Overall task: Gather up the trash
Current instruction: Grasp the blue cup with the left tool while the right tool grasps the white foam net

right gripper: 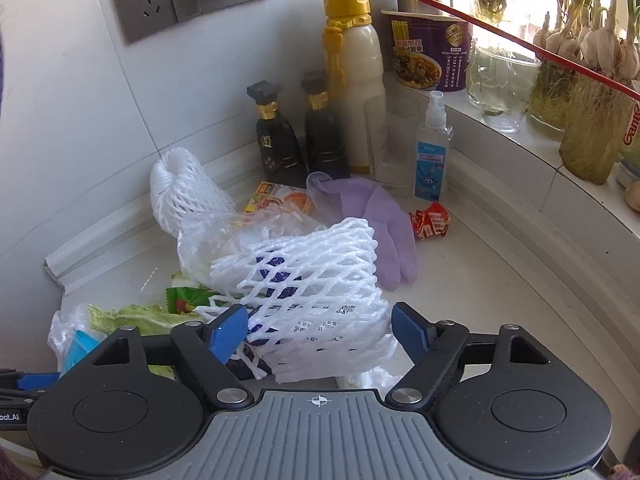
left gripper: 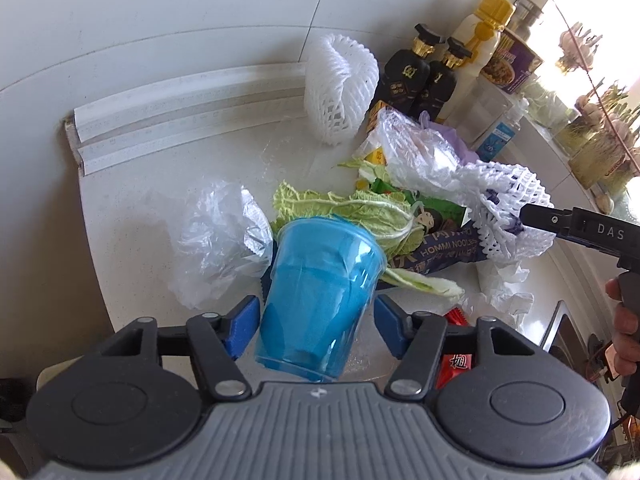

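Kitchen counter (left gripper: 132, 208), trash heaped by the wall. Left gripper (left gripper: 316, 324): blue cup (left gripper: 316, 296) lies tilted between the jaws, rim pointing away; pads sit just beside its sides, contact unclear, so I cannot tell if it is grasped. Right gripper (right gripper: 320, 332): foam net (right gripper: 304, 292) between the jaws; left pad touches it, right pad stands clear, not clenched. Cabbage leaf (left gripper: 360, 208), noodle packet (left gripper: 444, 248) and plastic bag (left gripper: 216, 236) lie around the cup. Purple glove (right gripper: 380, 220) and red wrapper (right gripper: 430, 220) lie beyond the net. Two dark bottles (right gripper: 276, 140) stand by the wall.

Glossy translucent blue plastic cup (left gripper: 316, 300), soft white foam netting (right gripper: 304, 280), probably smooth stone countertop (left gripper: 160, 216)
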### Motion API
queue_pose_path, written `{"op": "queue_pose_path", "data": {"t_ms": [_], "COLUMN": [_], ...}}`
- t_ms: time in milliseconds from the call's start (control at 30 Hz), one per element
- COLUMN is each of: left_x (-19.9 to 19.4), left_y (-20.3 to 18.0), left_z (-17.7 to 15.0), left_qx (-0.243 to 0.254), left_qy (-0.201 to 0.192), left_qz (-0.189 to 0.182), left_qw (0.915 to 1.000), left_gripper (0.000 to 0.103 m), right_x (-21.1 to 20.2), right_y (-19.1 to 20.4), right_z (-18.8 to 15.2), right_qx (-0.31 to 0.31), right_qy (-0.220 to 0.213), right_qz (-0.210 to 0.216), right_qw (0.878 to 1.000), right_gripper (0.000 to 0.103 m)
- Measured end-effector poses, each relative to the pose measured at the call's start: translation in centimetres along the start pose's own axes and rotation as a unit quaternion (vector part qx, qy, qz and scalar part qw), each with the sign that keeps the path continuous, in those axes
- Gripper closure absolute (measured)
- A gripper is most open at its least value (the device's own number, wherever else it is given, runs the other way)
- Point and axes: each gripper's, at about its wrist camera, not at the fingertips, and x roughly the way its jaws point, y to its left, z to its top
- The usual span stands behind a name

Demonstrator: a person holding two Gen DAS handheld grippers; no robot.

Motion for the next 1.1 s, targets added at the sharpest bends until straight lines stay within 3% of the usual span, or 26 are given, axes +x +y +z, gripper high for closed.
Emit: {"op": "queue_pose_path", "data": {"t_ms": [133,233,333,633,1100], "left_x": [-0.2,-0.5,-1.0,-2.9,-7.5], "left_y": [-0.1,-0.3,-0.4,-0.9,-0.7], "left_z": [-0.2,-0.3,-0.3,0.1,-1.3], "left_qx": [-0.006,-0.003,-0.004,0.002,0.002], "left_qy": [0.002,-0.001,-0.004,-0.016,-0.045], "left_qz": [-0.001,-0.001,-0.003,-0.019,-0.033], "left_qw": [1.0000,1.0000,1.0000,0.9997,0.9984], "left_gripper": [0.053,0.055,0.057,0.059,0.060], "right_x": [0.1,-0.1,-0.5,-3.2,-9.0], "right_y": [-0.1,-0.3,-0.5,-0.8,0.8], "right_z": [0.1,0.1,0.1,0.6,0.6], "right_qx": [0.001,0.008,0.014,0.026,0.021], "right_qy": [0.004,0.004,0.001,-0.022,-0.059], "right_qz": [-0.007,-0.002,-0.001,-0.006,-0.005], "right_qw": [1.000,1.000,1.000,0.999,0.998], "right_gripper": [0.059,0.076,0.086,0.093,0.093]}}
